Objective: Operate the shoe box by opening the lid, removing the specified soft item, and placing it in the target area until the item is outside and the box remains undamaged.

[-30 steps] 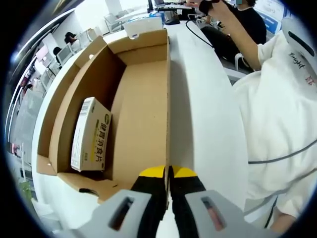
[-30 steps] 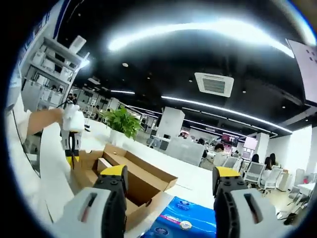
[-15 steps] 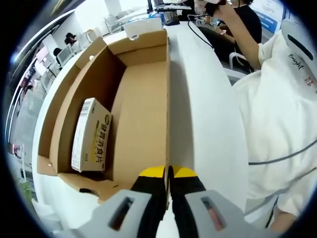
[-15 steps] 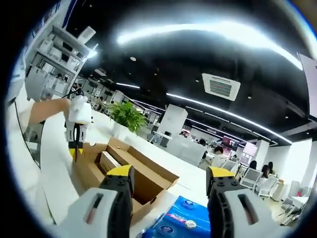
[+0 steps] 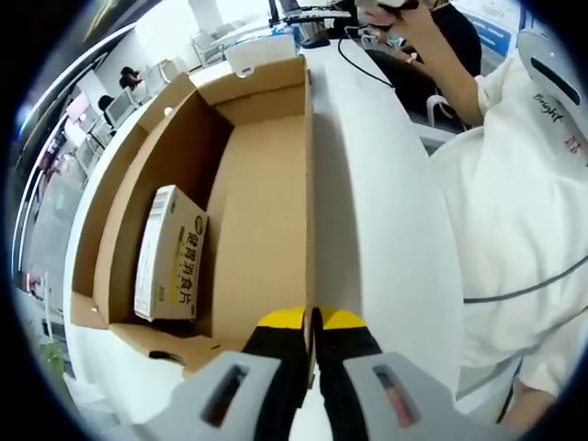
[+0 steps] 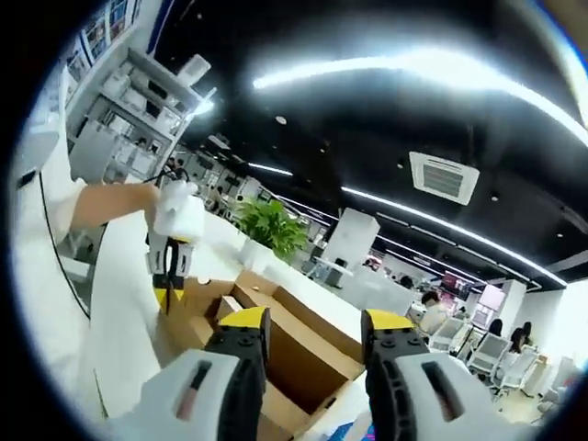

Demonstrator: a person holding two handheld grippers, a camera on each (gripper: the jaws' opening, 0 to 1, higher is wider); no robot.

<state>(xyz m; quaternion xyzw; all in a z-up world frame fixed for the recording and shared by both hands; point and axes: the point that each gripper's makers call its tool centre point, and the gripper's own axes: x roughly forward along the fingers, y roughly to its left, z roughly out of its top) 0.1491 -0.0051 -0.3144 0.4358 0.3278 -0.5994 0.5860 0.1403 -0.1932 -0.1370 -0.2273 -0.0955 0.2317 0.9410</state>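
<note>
Box: our left gripper point(image 5: 312, 322) stays pinched on the near wall of the open shoe box point(image 5: 262, 230).
Item: a small carton point(image 5: 168, 253) leans against the box's left inner wall.
Change: our right gripper point(image 6: 312, 335) has narrowed, empty, above the box; we judge removal unfinished.

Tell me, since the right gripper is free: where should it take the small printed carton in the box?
Grip the small printed carton across its upturned narrow edge, coming down through the cardboard box's open top: it leans on edge against the side wall, so its broad faces are hard to reach.
</note>
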